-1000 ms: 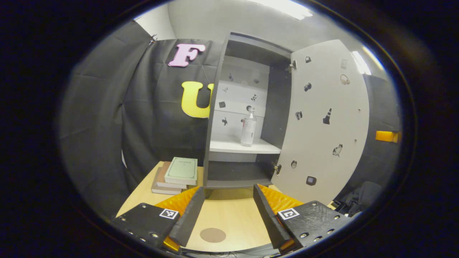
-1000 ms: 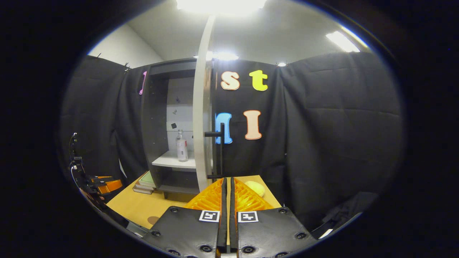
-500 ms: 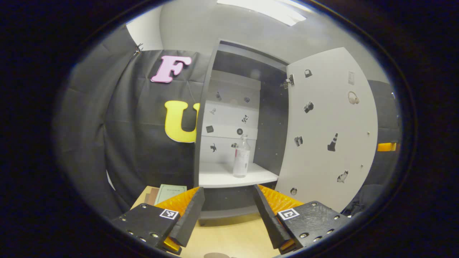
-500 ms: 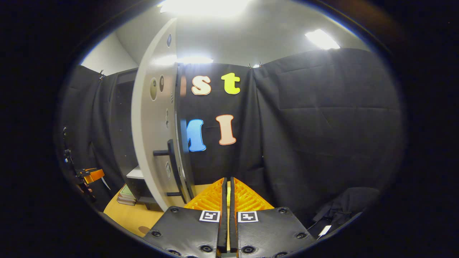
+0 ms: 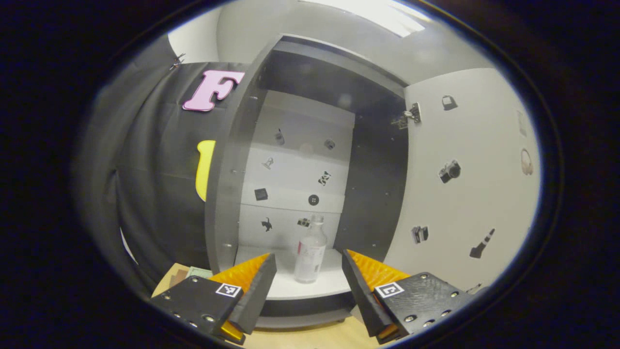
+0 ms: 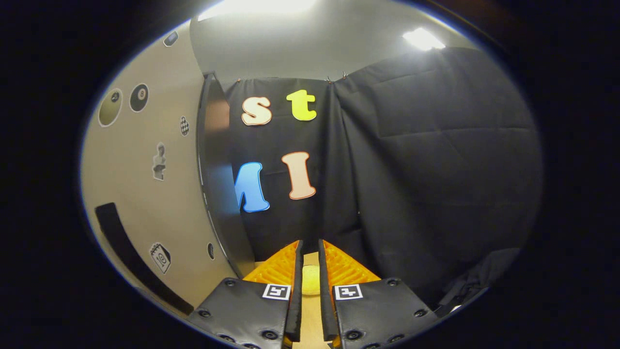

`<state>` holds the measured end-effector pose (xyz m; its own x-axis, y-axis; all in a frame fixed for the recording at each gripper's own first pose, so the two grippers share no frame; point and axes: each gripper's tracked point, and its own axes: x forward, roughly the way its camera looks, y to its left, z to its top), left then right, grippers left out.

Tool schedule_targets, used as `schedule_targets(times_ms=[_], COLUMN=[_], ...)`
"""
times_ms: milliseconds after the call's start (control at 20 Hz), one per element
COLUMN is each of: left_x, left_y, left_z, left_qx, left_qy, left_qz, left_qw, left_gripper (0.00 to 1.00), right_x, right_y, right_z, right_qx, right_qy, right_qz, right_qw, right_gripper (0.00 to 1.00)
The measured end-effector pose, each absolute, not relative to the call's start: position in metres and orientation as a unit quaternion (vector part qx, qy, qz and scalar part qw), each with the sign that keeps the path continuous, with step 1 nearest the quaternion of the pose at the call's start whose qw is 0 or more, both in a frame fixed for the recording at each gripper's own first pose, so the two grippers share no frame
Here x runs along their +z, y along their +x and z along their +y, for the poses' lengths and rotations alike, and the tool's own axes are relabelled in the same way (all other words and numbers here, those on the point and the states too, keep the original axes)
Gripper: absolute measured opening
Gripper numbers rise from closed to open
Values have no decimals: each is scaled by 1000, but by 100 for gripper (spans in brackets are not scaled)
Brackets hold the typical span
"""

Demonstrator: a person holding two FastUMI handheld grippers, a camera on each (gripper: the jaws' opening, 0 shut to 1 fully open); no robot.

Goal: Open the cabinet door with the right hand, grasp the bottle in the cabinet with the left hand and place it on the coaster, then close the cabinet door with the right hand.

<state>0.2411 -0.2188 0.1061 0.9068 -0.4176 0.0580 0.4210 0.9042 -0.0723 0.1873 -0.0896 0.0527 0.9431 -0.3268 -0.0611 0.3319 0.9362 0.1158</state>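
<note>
Cabinet door [image 5: 465, 184] stands open. Left tongs [image 5: 307, 276] gape before upright bottle [image 5: 310, 249] on shelf [image 5: 310, 288], not touching. Right tongs [image 6: 310, 264] slightly parted, gripping nothing.

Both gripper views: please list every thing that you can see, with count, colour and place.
cabinet: one, dark grey, white back panel, open.
cabinet door: one, white, small stickers, swung open at the right.
door handle: one, black, on the door's outer face.
bottle: one, clear, upright on the white shelf.
shelf: one, white, inside the cabinet.
books: a stack, green cover, left of the cabinet.
yellow round thing: one, on the table.
left claw: one, open, in front of the bottle.
right claw: one, slightly open, beside the door.
</note>
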Motion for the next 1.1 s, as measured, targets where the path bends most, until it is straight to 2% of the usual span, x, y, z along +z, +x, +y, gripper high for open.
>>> schedule_targets(times_ms=[50,100,150,200,250,350,400,450,500,550,650,750,800,900,1100], left_x=[106,106,103,102,100,94,91,87,84,84,81,73,69,60,42], left_y=[253,264,276,287,297,313,323,331,339,345,357,365,371,384,401], left_z=[-225,-231,-238,-244,-252,-266,-272,-275,-280,-283,-288,-298,-301,-302,-308], left_qx=[-211,-206,-200,-192,-191,-199,-199,-199,-199,-199,-195,-206,-208,-205,-205], left_qy=[-27,-12,0,9,12,5,5,9,16,23,34,25,22,22,6], left_qz=[-22,-23,-22,-22,-25,-23,-20,-17,-14,-16,-19,-13,-10,-3,13], left_qw=[977,978,980,981,981,980,980,980,980,980,980,978,978,979,979], left_gripper=[84,84,84,84,84,82,82,82,82,82,84,82,86,82,84], right_x=[50,47,45,44,43,34,30,26,20,18,8,4,4,3,-2], right_y=[195,203,209,215,218,223,225,227,225,228,232,237,239,243,247], right_z=[-94,-97,-98,-102,-106,-116,-121,-123,-127,-132,-139,-140,-141,-144,-150], right_qx=[-166,-160,-156,-154,-155,-163,-169,-172,-179,-187,-194,-192,-192,-192,-193], right_qy=[68,78,88,95,99,105,110,113,113,109,101,102,103,102,88], right_qz=[25,30,31,29,29,36,42,47,51,57,73,82,84,88,104], right_qw=[983,984,983,983,983,980,979,977,976,975,973,973,972,972,972], right_gripper=[22,19,22,21,30,37,55,63,90,100,98,98,98,98,98])
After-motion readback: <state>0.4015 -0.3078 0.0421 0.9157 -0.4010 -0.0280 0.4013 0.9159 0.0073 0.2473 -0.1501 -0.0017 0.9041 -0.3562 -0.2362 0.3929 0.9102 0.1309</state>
